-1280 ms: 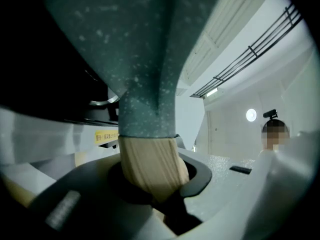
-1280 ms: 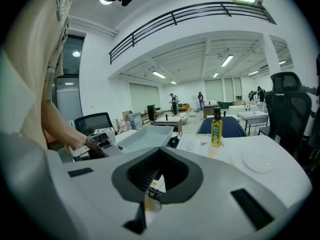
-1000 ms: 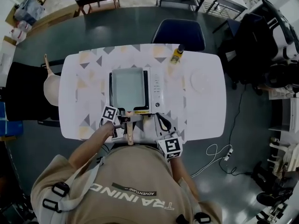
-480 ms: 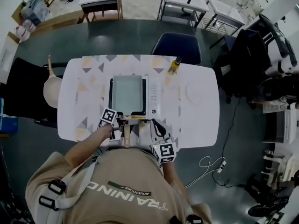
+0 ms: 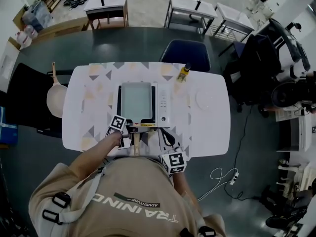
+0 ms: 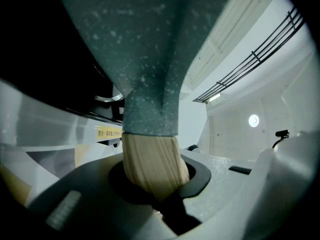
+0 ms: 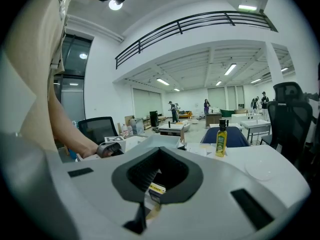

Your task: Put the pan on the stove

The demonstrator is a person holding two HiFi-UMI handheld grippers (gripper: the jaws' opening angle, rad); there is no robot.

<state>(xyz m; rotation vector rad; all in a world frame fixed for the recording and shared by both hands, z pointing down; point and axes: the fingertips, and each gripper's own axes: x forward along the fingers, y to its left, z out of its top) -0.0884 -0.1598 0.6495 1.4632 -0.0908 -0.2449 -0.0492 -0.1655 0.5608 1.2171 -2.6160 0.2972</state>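
A square grey pan [image 5: 137, 101] lies over the cooking area of the white stove [image 5: 163, 104] at the table's middle. Its wooden handle [image 5: 136, 144] points toward me. My left gripper [image 5: 126, 134] is shut on that handle. In the left gripper view the wooden handle [image 6: 152, 165] fills the jaws, and the pan's speckled neck [image 6: 150, 59] rises above it. Whether the pan rests on the stove I cannot tell. My right gripper [image 5: 166, 134] hangs by the stove's front right corner, shut and holding nothing. The right gripper view shows the pan [image 7: 159, 141] and the left gripper [image 7: 111, 148].
A yellow oil bottle [image 5: 184, 72] stands at the table's far edge. A white plate [image 5: 205, 99] lies right of the stove. A wooden board [image 5: 55, 96] hangs off the table's left side. A blue chair [image 5: 189, 51] stands behind the table [image 5: 96, 107].
Only the head camera has shifted. The left gripper stays shut on the pan's handle, and the right gripper stays by the stove's front.
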